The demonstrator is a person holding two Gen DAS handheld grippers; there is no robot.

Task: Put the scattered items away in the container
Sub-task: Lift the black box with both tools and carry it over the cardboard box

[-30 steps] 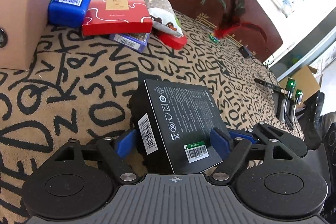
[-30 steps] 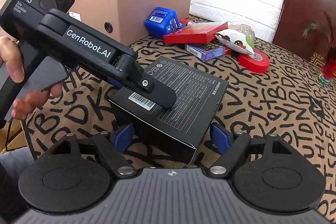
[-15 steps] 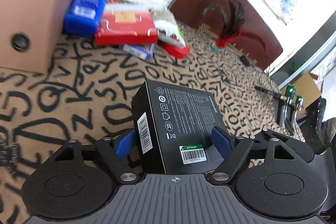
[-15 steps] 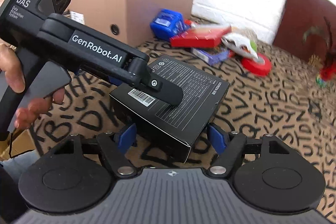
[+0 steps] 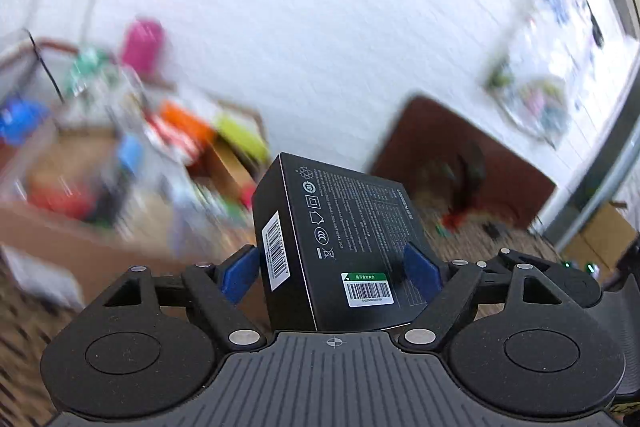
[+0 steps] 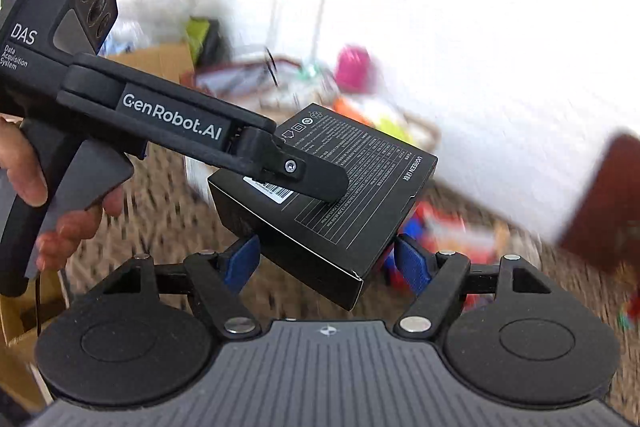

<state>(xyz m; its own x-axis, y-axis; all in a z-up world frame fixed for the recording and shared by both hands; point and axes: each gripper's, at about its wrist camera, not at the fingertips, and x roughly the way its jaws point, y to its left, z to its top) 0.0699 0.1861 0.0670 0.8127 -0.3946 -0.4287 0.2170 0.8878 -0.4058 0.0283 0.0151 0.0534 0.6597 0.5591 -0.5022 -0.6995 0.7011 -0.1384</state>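
Note:
A black box with white print and barcode labels sits between the blue pads of my left gripper, which is shut on it and holds it up in the air. The same black box shows in the right wrist view, with the left gripper's finger across its top. My right gripper has a blue pad on each side of the box, closed against it. The brown cardboard box, full of colourful items, lies blurred to the left and below.
A brown chair back stands at the right by a white wall. Red and blue items lie blurred on the patterned tablecloth beyond the box. A hand holds the left gripper's handle.
Both grippers have lifted the black box off the tablecloth and carried it up towards the cardboard box. The views now tilt upward and are motion-blurred.

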